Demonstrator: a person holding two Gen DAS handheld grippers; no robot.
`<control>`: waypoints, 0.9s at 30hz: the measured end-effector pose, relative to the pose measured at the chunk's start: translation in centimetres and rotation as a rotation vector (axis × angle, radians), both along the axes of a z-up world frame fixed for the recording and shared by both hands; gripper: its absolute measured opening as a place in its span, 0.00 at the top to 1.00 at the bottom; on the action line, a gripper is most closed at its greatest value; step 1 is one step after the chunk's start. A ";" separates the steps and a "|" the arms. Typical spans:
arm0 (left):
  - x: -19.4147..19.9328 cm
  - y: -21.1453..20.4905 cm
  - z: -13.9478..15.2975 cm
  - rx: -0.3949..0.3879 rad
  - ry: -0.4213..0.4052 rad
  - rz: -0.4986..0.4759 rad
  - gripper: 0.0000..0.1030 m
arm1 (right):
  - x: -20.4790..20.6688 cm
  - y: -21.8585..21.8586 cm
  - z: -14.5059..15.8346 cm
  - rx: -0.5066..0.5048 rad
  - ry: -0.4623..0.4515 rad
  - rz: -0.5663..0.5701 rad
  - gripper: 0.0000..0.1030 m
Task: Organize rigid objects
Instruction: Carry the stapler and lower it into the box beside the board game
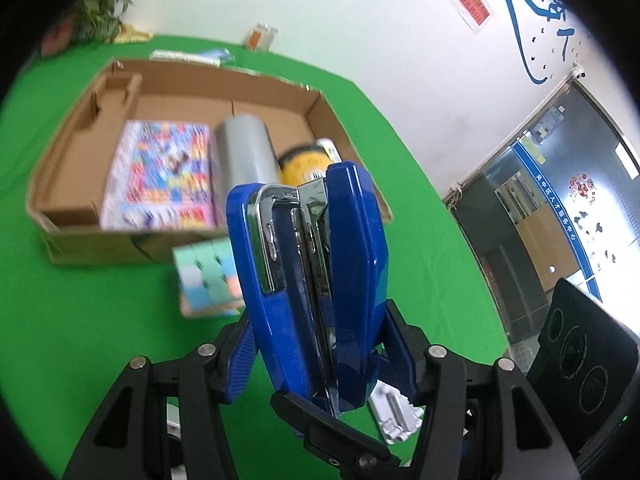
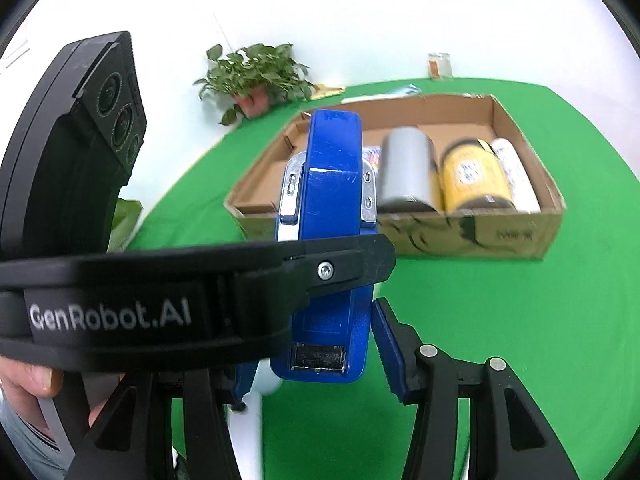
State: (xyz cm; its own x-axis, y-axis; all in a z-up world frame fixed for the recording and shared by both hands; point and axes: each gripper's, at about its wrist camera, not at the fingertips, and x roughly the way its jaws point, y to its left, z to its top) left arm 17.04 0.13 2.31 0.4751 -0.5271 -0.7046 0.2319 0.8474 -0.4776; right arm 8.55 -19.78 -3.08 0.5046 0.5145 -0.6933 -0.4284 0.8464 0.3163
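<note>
1. The green table (image 1: 80,320) spreads wide and bare around the cardboard box (image 2: 516,236), with open cloth before it in the right wrist view.
2. Only the left wrist view shows the colourful book (image 1: 160,176) inside and a pastel cube (image 1: 208,280) outside the near wall.
3. The blue stapler (image 1: 316,272) hangs above the table, clamped between both the left tool (image 1: 320,344) and right tool (image 2: 316,344).
</note>
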 end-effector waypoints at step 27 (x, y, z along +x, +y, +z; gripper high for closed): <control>16.7 10.2 -5.0 0.001 0.176 0.028 0.46 | 22.0 16.1 -5.5 0.051 0.211 0.018 0.52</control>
State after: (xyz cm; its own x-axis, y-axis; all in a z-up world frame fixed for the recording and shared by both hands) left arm 33.74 10.34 -2.69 0.3590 -0.5148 -0.7785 0.1215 0.8528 -0.5079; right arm 30.52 -3.69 -8.57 0.3413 0.5593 -0.7555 -0.3626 0.8199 0.4431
